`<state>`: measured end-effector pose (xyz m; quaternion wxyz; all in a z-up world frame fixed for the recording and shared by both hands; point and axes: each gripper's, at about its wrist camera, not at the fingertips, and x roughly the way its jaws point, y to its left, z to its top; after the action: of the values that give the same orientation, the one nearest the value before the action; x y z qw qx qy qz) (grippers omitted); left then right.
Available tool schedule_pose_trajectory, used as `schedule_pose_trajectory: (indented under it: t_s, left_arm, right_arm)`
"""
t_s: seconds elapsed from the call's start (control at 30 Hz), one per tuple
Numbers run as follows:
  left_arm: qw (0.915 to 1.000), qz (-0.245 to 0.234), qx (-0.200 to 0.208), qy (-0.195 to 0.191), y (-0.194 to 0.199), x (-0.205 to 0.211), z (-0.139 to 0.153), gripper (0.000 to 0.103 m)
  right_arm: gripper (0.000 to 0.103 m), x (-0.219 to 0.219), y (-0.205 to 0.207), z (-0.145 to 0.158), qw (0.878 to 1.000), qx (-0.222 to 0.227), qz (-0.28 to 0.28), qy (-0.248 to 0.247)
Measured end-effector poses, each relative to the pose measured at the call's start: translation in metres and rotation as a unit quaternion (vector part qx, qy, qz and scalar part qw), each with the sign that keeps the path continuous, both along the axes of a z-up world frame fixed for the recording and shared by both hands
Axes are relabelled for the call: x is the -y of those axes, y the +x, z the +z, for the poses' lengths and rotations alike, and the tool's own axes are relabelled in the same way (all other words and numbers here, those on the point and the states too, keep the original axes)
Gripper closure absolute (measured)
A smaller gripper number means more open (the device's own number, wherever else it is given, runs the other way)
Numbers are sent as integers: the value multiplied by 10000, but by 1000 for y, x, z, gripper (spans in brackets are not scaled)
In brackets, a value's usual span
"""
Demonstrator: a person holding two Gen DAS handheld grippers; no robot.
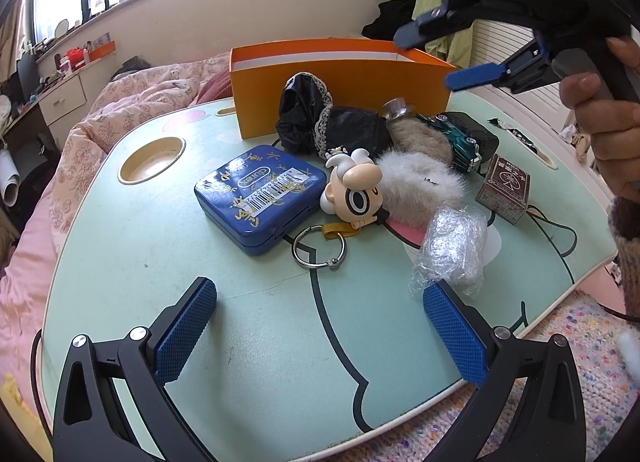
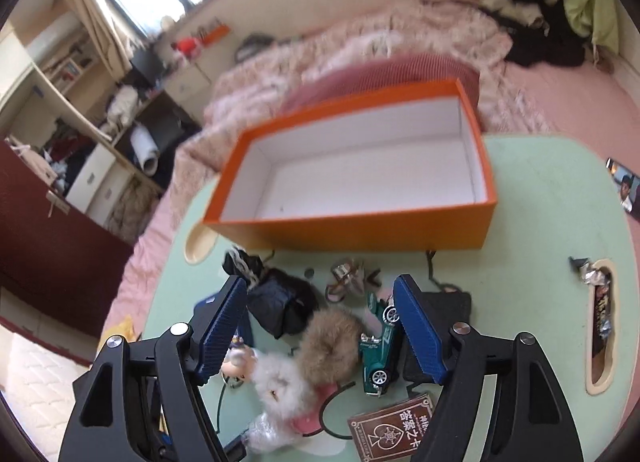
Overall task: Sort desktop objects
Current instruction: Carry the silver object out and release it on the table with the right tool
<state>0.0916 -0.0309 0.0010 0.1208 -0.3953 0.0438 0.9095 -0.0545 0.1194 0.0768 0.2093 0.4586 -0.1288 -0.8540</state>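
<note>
Mint-green bench set over a pink bed, cluttered at its far half. Orange box at the far edge, open on top, white inside, nothing visible in it. Blue tin left of centre, lying flat, barcode sticker up. Black lace-trimmed cloth bunched against the box's front wall. White fur pompom and brown fur pompom touching each other, cartoon figure keychain beside the white one, its metal ring nearer the camera. Green toy car on a black pouch to the right; brown card deck near the right rim; crumpled clear wrap in front. Left claw low over the near bench, spread wide, nothing between the pads. Right claw raised above the clutter near the box, spread, gripping nothing, held by a hand.
</note>
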Motion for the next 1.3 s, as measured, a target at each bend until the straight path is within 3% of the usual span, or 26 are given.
schedule_pose_trajectory:
  t_s: [0.1,0.2,0.37,0.43,0.53,0.6,1.3]
  left_arm:
    - [10000,1,2,-2,0,0,0,0]
    - [10000,1,2,-2,0,0,0,0]
    - [10000,3,3,-4,0,0,0,0]
    - [10000,2,4,-3,0,0,0,0]
    - [10000,2,3,-5,0,0,0,0]
    - [10000,9,3,-19,1,0,0,0]
    - [10000,16,5,-26,0,1,0,0]
  right_arm:
    - [27,-5,31,9,9982,-571,51,188]
    - [21,-7,74,7,9901,-1201,65,724]
    - [15,-17,138,-22,9701,-1817,83,1606]
    - [10,-21,149,-41,9673,-1807,140,1776]
    - [9,-20,148,-80,9658,-1354,113,2207]
    - [0,-31,143,-87,9752,-1260,50,1820]
    - [0,-41,136,-87,9725,-1463,-72,1811]
